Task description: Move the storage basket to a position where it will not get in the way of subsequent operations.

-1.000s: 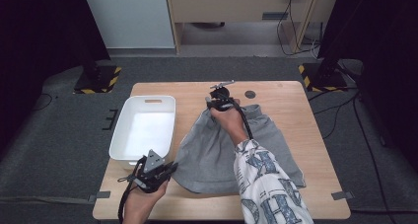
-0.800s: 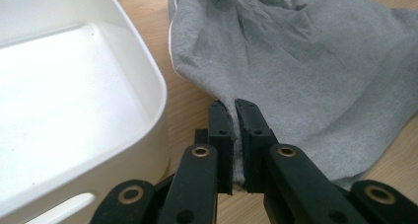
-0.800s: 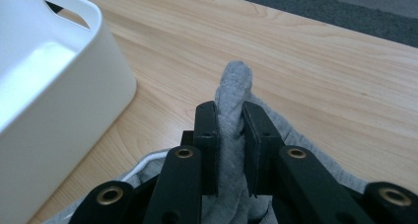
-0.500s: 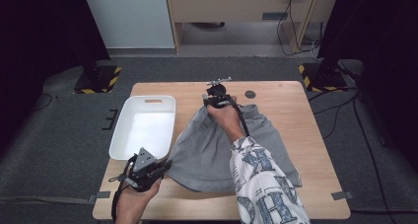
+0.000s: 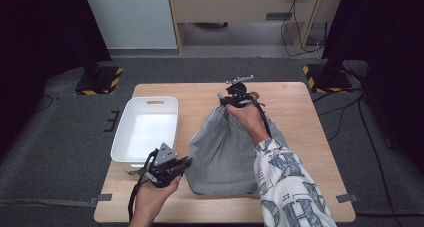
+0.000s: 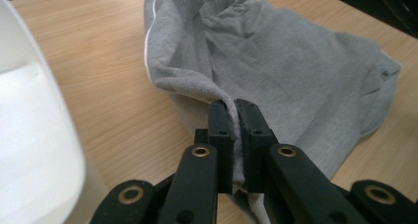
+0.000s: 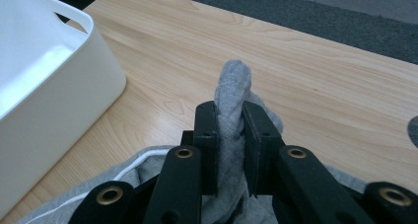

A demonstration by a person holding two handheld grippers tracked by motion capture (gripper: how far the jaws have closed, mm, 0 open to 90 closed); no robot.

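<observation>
- Since the earlier frame the left gripper [image 5: 186, 163] sits a little further right along the near edge, again close against the cloth's lower-left corner, and the grey garment [image 5: 235, 152] is drawn out longer and narrower between the two grippers.
- The garment lies on the wooden worktop [image 5: 295, 112], running from centre frame in the high view down toward the lower middle; its far end is bunched up, its near hem rounded and close to the worktop's front edge.
- In the left gripper view the fingers [image 6: 220, 135] are nearly closed, pinching a thin fold of the garment's [image 6: 296, 66] edge between them; a white piping line runs along the cloth's left border.
- The right gripper [image 5: 235, 98] is at upper centre of the high view, near the worktop's far edge. In the right gripper view its fingers [image 7: 206, 135] clamp a thick twisted roll of the grey cloth [image 7: 231, 100], which sticks up above the tips.
- A white bin [image 5: 145, 129] stands at the left of the worktop, just beside the left gripper and apart from the garment by a strip of bare wood.
- Open room: bare wood lies right of the garment out to the right edge, and a band lies between bin and cloth.
- A small dark round thing [image 5: 254, 94] sits just right of the right gripper; I cannot tell what it is.
</observation>
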